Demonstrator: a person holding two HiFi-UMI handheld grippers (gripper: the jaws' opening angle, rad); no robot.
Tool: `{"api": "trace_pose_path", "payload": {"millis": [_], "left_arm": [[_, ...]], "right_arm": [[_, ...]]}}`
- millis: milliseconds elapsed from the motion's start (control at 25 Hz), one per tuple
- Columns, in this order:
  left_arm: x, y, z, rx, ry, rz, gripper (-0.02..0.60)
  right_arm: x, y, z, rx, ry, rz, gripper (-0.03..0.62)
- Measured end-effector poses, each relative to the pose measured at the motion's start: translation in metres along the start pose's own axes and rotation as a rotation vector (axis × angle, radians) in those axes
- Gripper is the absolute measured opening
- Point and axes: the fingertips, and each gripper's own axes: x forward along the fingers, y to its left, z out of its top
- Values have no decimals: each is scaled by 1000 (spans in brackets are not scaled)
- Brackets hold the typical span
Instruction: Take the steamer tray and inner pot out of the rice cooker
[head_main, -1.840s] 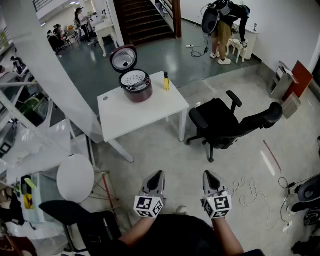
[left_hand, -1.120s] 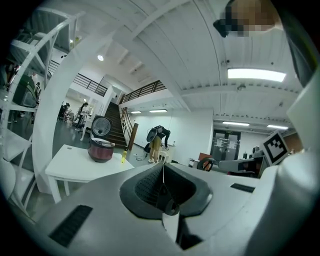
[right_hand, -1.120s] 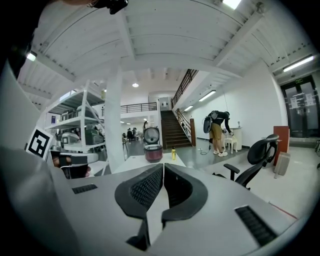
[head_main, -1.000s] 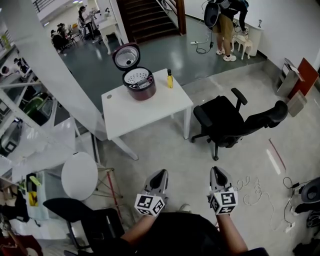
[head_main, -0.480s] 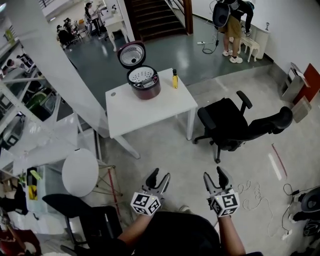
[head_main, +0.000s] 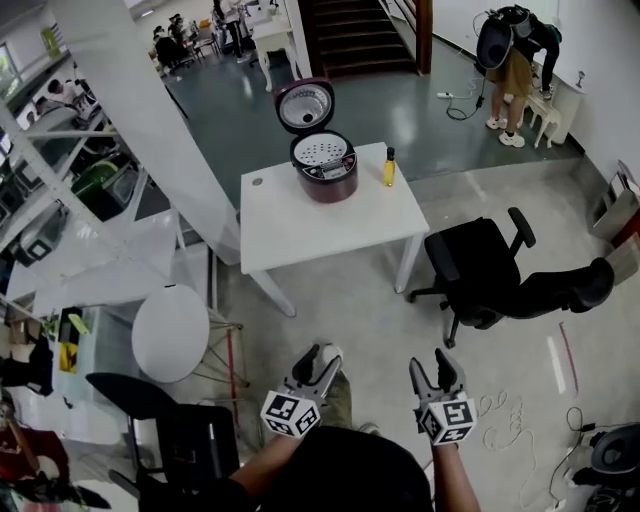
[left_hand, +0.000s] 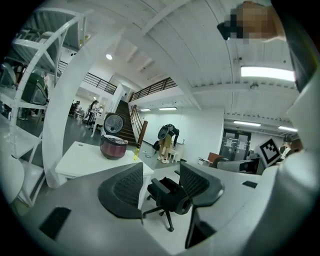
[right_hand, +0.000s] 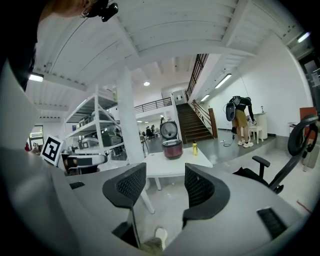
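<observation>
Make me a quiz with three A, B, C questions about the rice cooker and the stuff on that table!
1. In the head view, on which side of the rice cooker does the bottle stand?
A left
B right
C on top

2. What colour is the bottle?
A yellow
B blue
C red

3. How is the cooker's lid?
A shut
B open
C taken off

Answers:
1 B: it stands right of the cooker on the white table.
2 A: its body is bright yellow.
3 B: the lid stands up, and the holed steamer tray shows.
</observation>
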Motion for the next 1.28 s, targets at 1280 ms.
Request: {"api": "trace_pose_path", "payload": {"millis": [1280], "left_arm": [[250,251,121,-92,-12,-88,216]], "right_arm": [[373,-29,119,37,15,-87,207]]}}
